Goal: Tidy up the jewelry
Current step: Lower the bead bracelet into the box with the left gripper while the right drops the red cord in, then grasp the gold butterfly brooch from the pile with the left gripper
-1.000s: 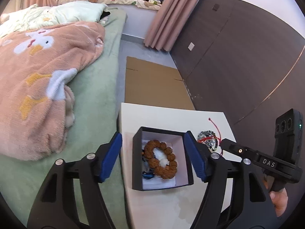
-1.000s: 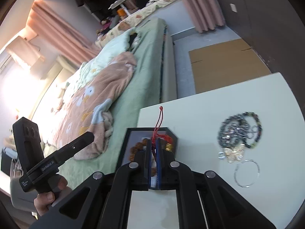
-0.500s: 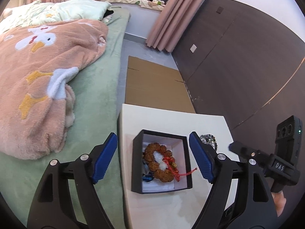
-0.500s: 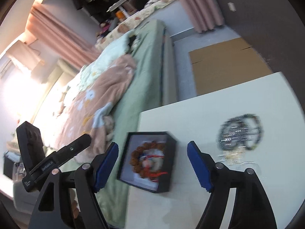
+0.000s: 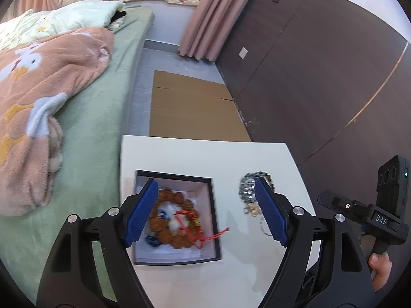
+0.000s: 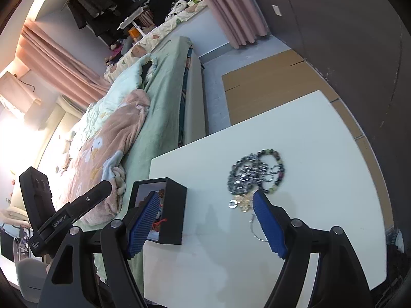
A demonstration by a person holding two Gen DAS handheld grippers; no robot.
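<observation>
A white bedside table [image 5: 200, 154] stands beside a green bed [image 5: 97, 118]. The brown bead bracelet [image 5: 177, 220] lies in the black box [image 5: 215, 220]. Left gripper [image 5: 205, 213] and right gripper [image 6: 205, 223] both hover spread wide, empty; more jewelry [image 6: 254, 174] lies nearby.

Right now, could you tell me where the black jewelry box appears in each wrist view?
Left wrist view: the black jewelry box sits low at centre, open, its inside visible.
Right wrist view: it is lower left, seen from the side.
Shared landmark: the pile of beaded jewelry on the white table, right of the box.
</observation>
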